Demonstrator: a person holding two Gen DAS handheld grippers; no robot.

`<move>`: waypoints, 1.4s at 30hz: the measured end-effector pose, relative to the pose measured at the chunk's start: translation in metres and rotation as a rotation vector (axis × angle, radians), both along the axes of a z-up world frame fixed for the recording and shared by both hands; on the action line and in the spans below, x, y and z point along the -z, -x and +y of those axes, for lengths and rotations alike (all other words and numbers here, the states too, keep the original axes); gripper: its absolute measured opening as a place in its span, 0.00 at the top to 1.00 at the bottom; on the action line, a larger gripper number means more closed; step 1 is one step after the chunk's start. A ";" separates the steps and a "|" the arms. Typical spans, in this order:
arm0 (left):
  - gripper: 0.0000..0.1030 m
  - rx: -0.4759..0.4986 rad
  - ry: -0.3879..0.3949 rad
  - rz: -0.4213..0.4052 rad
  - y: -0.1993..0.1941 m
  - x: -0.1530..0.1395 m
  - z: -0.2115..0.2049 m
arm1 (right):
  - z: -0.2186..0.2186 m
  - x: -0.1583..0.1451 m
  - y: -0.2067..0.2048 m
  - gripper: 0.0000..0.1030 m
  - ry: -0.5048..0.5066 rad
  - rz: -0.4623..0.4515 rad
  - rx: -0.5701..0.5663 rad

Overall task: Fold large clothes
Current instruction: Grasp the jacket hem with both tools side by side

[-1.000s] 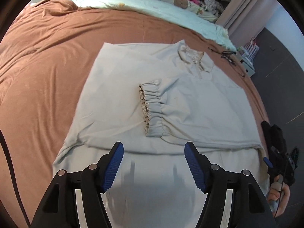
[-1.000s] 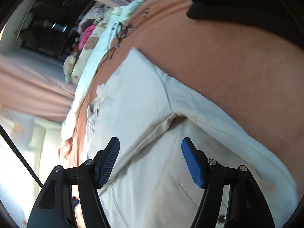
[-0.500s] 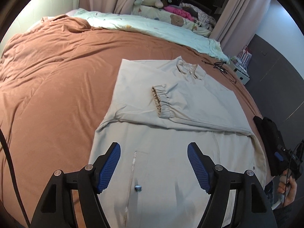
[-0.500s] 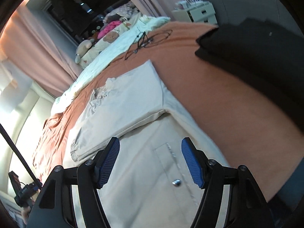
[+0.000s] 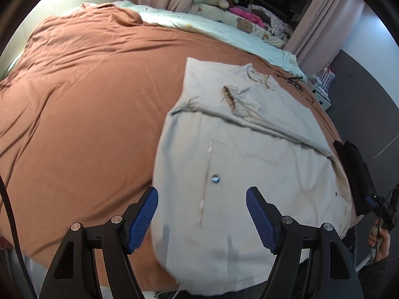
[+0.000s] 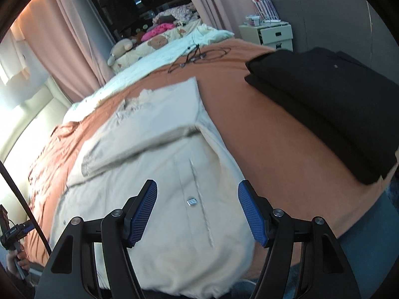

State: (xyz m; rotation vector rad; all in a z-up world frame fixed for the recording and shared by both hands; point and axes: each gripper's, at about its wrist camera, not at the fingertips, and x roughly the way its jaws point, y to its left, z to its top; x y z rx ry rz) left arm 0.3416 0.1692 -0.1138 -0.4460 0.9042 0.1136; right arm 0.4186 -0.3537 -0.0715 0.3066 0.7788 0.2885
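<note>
A large cream garment (image 5: pixel 249 164) lies flat on the rust-brown bed cover (image 5: pixel 87 112), collar at the far end, both sleeves folded across its chest, one elastic cuff (image 5: pixel 230 98) on top. A metal snap (image 5: pixel 215 179) shows on its lower front. My left gripper (image 5: pixel 202 216) is open and empty above the garment's near hem. The garment also shows in the right wrist view (image 6: pixel 162 174), with its snap (image 6: pixel 191 201). My right gripper (image 6: pixel 197 211) is open and empty above the hem's right part.
A folded black garment (image 6: pixel 331 109) lies on the bed to the right of the cream one. A pale quilt (image 5: pixel 219 35), soft toys and a black cable (image 6: pixel 197 56) are at the far end. A nightstand (image 6: pixel 271 33) stands beyond the bed.
Both grippers have drawn back toward the near edge of the bed and risen, so more of the garment's lower part and hem is in view. The garment itself has not moved.
</note>
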 end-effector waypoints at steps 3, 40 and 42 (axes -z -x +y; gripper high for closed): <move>0.28 -0.027 0.026 0.000 0.023 0.015 0.006 | -0.004 0.014 0.009 0.36 0.013 0.018 -0.020; 0.54 0.007 0.519 -0.043 0.023 0.113 0.028 | -0.054 0.135 -0.058 0.36 -0.447 0.119 -0.177; 0.54 0.030 0.566 -0.052 0.030 0.113 0.028 | -0.060 0.144 -0.054 0.36 -0.514 0.121 -0.232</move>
